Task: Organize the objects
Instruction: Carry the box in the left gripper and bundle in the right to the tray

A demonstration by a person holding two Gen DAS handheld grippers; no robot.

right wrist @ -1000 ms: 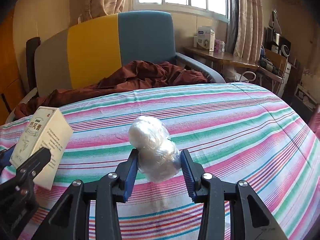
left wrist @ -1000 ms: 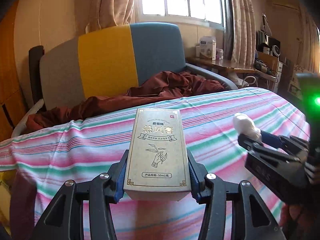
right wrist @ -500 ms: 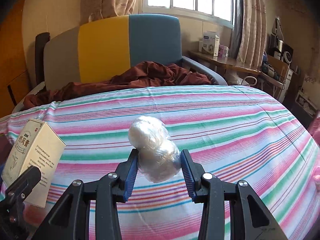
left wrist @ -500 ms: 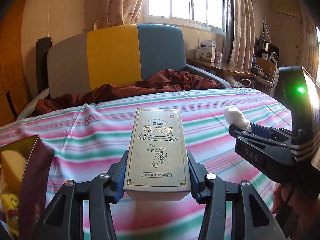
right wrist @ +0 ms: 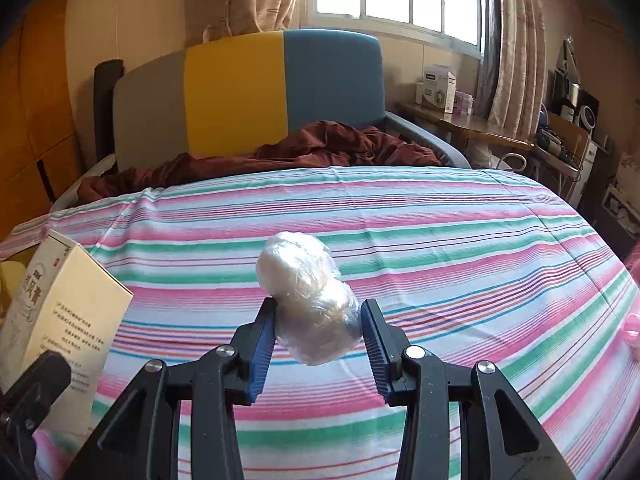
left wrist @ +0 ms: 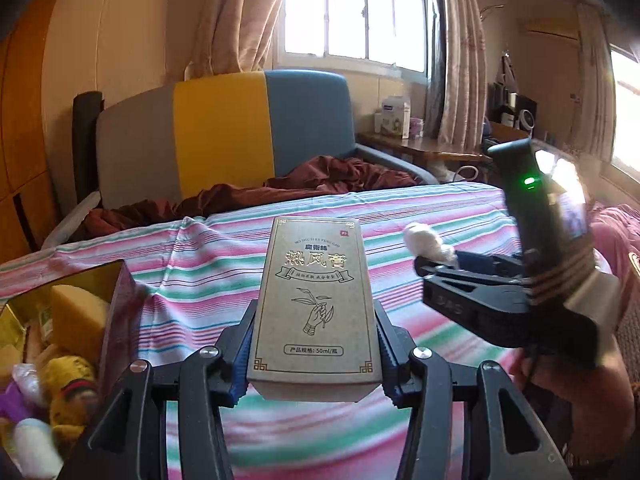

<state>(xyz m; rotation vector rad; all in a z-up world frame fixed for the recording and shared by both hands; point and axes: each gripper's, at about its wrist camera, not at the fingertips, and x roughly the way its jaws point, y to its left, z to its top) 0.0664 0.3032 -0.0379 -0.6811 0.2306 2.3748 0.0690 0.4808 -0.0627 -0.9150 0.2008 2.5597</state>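
My left gripper [left wrist: 314, 344] is shut on a beige carton [left wrist: 315, 300] with gold Chinese print, held upright above the striped bed. The carton also shows at the left of the right wrist view [right wrist: 64, 316]. My right gripper [right wrist: 318, 334] is shut on a white plastic-wrapped bundle [right wrist: 310, 300], held above the bed. The right gripper [left wrist: 436, 268] and its bundle [left wrist: 426, 242] also show at the right of the left wrist view. An open storage box [left wrist: 116, 304] with a gold inside sits at lower left, holding a yellow block, soft toys and other items.
The bed has a pink, green and white striped sheet [right wrist: 420, 232]. A maroon blanket [right wrist: 280, 156] lies on a grey, yellow and blue chair [right wrist: 248, 92] behind the bed. A wooden side table [right wrist: 468, 124] with boxes stands at the right under the window.
Both grippers have moved left over the bed with their loads. The open box with toys has come further into the left wrist view at lower left.
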